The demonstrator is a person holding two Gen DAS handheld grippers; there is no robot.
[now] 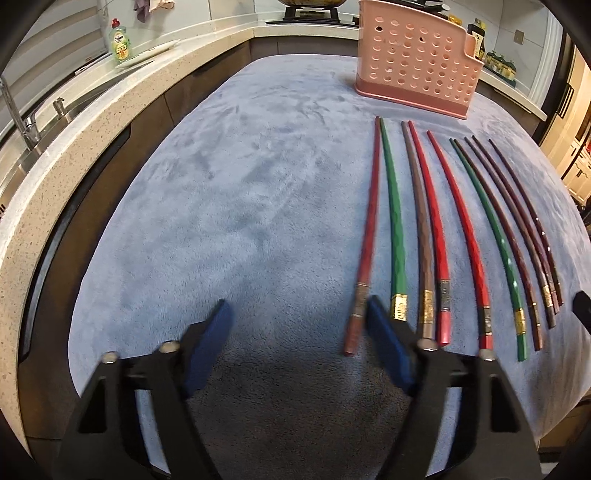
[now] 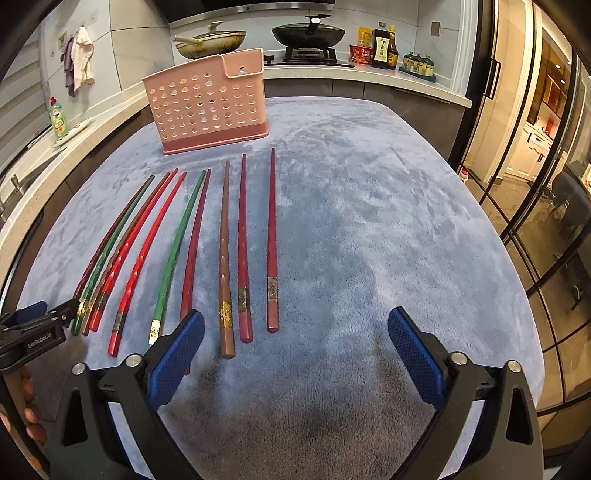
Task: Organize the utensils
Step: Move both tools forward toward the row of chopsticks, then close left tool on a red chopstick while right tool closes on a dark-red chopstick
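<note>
Several chopsticks lie side by side on a blue-grey cloth: red, green, brown and dark maroon ones. They also show in the right wrist view, red, green, brown. A pink perforated utensil holder stands upright behind them. My left gripper is open and empty, its right finger just by the leftmost dark red chopstick. My right gripper is open and empty, over the handle ends of the right-hand chopsticks.
A speckled counter with a sink and tap and a green dish-soap bottle runs along the left. Behind are a stove with pans, sauce bottles and glass doors at the right.
</note>
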